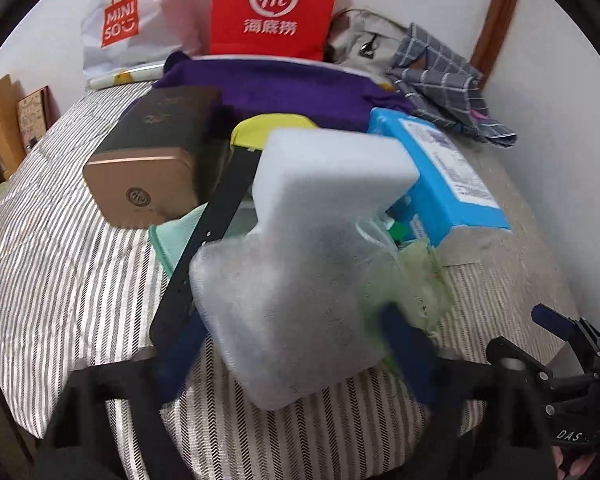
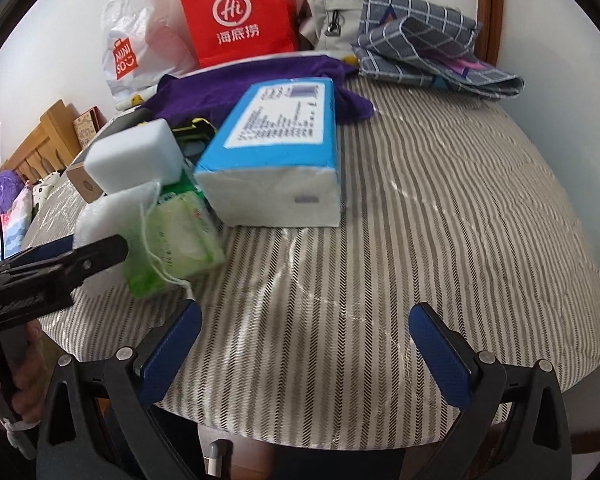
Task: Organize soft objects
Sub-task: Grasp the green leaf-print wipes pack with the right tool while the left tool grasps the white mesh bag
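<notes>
A white stepped foam piece point(image 1: 300, 240) fills the middle of the left wrist view. My left gripper point(image 1: 292, 332) is shut on its near end, with a blue pad pressed to each side. From the right wrist view, the foam piece point(image 2: 136, 156) leans over a green wipes pack point(image 2: 172, 240), and a black finger point(image 2: 100, 254) of the left gripper lies across it. A blue tissue pack point(image 2: 276, 148) sits just behind. My right gripper point(image 2: 304, 312) stands open over the striped bed cover point(image 2: 440, 200), holding nothing.
A purple cloth point(image 1: 284, 88), a grey checked cloth point(image 1: 440, 80), a brown box point(image 1: 152, 168) and a black strap point(image 1: 212, 232) crowd the bed's far side. A red paper bag point(image 1: 272, 8), white plastic bag point(image 1: 120, 20) and grey bag point(image 1: 360, 36) lean on the wall.
</notes>
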Available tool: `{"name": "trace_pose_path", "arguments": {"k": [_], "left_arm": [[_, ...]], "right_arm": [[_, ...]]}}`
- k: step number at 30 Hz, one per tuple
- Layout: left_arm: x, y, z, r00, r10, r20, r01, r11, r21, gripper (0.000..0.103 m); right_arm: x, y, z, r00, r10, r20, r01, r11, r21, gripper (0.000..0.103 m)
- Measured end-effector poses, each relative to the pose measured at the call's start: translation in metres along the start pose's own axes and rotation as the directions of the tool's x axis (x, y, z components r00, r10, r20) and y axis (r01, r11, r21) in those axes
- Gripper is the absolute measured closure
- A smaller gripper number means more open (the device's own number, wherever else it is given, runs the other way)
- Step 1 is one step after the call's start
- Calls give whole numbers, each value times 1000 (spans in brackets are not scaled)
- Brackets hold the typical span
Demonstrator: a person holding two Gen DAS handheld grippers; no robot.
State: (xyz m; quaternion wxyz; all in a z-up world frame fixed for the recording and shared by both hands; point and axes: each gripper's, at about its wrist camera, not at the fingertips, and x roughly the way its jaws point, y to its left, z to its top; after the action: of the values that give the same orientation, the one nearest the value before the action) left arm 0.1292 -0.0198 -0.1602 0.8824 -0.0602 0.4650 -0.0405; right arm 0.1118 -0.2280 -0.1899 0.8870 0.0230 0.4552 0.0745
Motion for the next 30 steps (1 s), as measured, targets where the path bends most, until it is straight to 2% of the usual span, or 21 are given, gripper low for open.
{"name": "trace_pose_path", "arguments": {"k": [2,5,7,11,19,24,27,29,30], "left_arm": [[-4,3,1,1000,-17,1,17,1000,-8,71],[-17,14,5,999,-43,17,43,999,-16,83],[-26,23,8,998,-50,38,51,999,-20,86],[-32,38,8,998,-31,46,32,999,-21,88],[-44,93,1,998,17,58,-10,992,-127,88],[-38,122,-7,999,37,27,-31,983,-181,88],[-32,131,-9,999,34,15,-30,980,-195,88],[-29,135,-10,1000,17,13,-14,978,-208,87],[-27,136,-10,1000,9,11,-6,978,-211,85]], "right_arm": [[4,-2,0,1000,3,-7,-3,1000,0,1],[8,-2,3,1000,13,-7,-13,1000,3,1],[9,2,6,1000,29,-3,-29,1000,7,1],[10,16,12,996,85,4,-85,996,-4,1],[25,55,18,982,189,21,-188,981,-52,1],[46,70,22,987,162,-19,-163,986,-47,1],[51,80,21,992,122,-10,-123,990,-73,1],[52,87,18,996,85,2,-84,990,-109,8],[51,90,17,997,69,16,-66,989,-131,17]]}}
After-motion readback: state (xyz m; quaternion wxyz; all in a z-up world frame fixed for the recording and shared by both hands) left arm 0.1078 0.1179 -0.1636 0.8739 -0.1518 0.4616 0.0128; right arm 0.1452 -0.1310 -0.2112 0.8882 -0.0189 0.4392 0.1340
